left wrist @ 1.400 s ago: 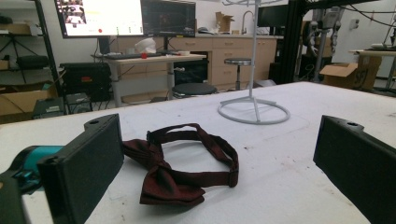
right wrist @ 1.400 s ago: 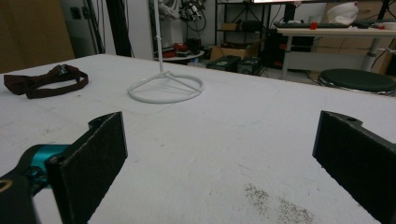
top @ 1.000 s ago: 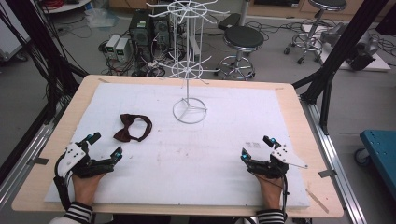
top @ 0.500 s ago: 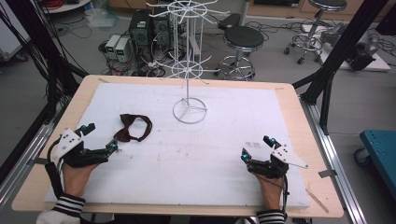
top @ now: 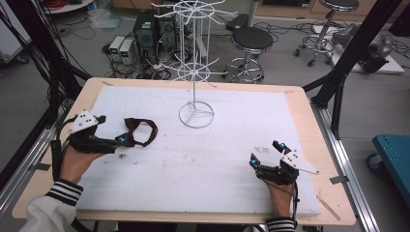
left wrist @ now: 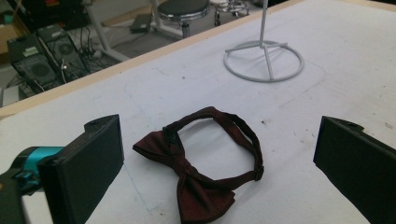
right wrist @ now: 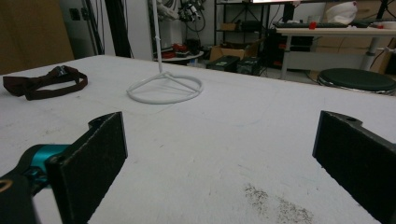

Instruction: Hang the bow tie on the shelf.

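Reaching toward the bow tie [left wrist: 205,163], the left gripper [top: 116,141] had its jaws spread wide with nothing between them, and in the left gripper view the tie lay flat on the white pad [top: 232,159] right in the gap, its knot toward six o'clock and its neck band looping round toward twelve. From the high view the tie sat at about nine o'clock on the pad, just off the gripper's tip, and the white wire rack [top: 196,113] stood well apart at about twelve. The right gripper [top: 266,153] rested at about four o'clock, likewise spread and empty. The likeliest slip seemed to be a shallow bite: thin, limp cloth lying flat could slide out, or the jaws could scrape the pad and push the tie away instead of pinching it. Closing on a single strand of the band might have let the knot dangle and swing, making it awkward to hang on one of the rack's thin arms.
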`<state>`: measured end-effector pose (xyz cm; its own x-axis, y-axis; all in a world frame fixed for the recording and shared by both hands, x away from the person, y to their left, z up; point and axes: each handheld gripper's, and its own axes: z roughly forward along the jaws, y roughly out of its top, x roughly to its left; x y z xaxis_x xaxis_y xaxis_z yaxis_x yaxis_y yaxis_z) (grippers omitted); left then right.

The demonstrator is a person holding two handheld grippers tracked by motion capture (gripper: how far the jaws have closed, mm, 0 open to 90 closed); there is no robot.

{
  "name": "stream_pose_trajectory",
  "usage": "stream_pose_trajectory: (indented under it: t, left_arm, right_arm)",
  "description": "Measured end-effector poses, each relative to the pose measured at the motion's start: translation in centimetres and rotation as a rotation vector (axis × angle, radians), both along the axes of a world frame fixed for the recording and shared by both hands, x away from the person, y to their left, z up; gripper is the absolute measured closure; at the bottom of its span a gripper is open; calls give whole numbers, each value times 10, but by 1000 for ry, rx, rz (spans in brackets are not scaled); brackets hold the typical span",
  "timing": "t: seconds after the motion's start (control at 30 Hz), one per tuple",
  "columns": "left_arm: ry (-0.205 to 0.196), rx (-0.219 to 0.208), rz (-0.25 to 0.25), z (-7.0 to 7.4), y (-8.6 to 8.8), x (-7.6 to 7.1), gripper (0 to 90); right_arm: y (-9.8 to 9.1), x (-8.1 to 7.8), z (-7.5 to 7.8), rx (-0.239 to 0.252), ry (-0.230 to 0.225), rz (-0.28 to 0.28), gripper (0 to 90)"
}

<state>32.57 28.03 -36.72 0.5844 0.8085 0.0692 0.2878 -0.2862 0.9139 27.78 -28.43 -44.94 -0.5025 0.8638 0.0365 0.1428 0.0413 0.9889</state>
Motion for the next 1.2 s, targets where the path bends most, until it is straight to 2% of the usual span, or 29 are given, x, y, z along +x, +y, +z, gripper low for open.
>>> stream_pose_trajectory:
  t: [0.17,0.37,0.53,0.6,0.73,0.8,0.87,0.93,1.1,1.17,1.2]
  left_arm:
    - [54,41,-16,11,-3,13,21]
    - [104,90,-24,17,-6,29,21]
    - [141,107,-23,20,-7,40,21]
    - [145,101,-20,19,-7,43,21]
    - [190,108,-19,13,-5,50,21]
    - [204,98,-15,11,-5,53,21]
    - [235,89,-11,8,-4,58,21]
    - [266,125,1,7,-5,64,21]
    - [307,147,4,9,-11,76,21]
    - [333,142,13,7,-13,81,21]
    - [345,153,13,6,-13,83,21]
  right_arm:
    - [0,0,0,1,0,1,24]
    - [0,0,0,1,0,1,23]
    - [0,0,0,3,1,3,24]
    - [0,0,0,1,1,2,24]
    - [0,0,0,1,0,1,23]
    - [0,0,0,0,3,3,24]
    - [0,0,0,1,4,2,24]
    - [0,0,0,3,3,1,24]
    - [0,0,0,5,4,1,24]
    - [0,0,0,4,3,1,24]
    - [0,0,0,3,3,0,24]
